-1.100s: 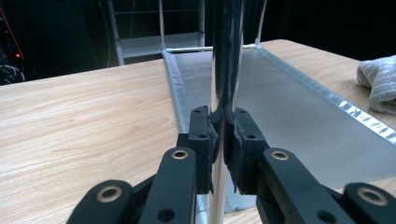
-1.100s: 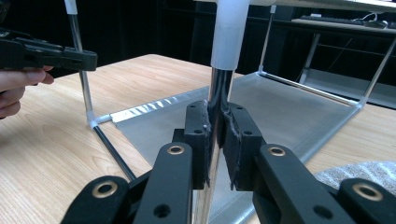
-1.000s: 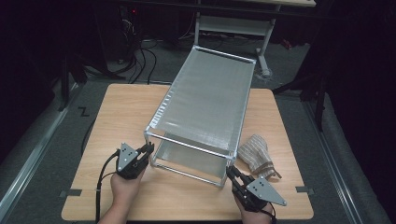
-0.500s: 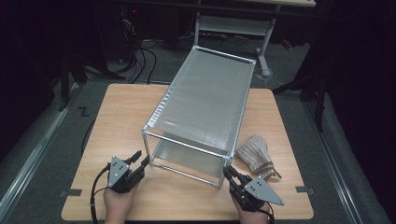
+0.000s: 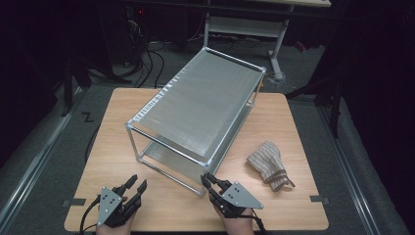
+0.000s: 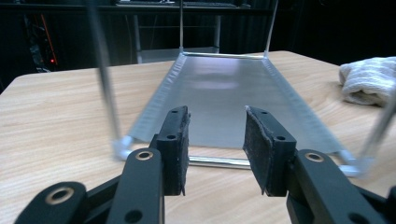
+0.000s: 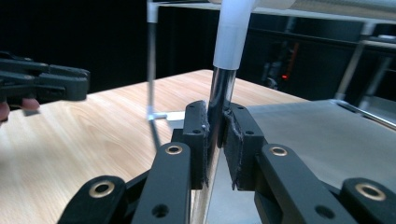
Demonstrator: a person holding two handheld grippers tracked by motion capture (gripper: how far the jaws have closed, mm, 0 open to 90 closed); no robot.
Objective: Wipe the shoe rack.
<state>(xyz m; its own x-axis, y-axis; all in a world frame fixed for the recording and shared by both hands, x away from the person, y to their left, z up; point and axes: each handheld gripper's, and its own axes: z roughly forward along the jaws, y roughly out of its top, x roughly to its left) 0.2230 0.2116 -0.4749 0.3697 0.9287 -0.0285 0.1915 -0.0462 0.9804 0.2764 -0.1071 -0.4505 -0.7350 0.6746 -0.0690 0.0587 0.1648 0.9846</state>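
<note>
My right gripper (image 7: 215, 135) clamps the near corner post (image 7: 219, 93) of the light, rigid, slick metal shelf rack (image 5: 195, 105), while my left gripper (image 6: 215, 144), freshly opened, is empty.

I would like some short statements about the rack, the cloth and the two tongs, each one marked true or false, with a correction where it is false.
1. The right tongs are closed on a front corner post of the metal rack. True.
2. The left tongs are gripping the rack's bottom rail. False: their jaws have just been opening and nothing is between them; the rail lies beyond the pads.
3. The striped cloth lies on the table beside the rack, toward the right tongs. True.
4. The cloth rests on the rack's upper shelf. False: it lies on the tabletop, apart from the rack.
5. The rack stands upright with two shelves, one above the other. True.
</note>
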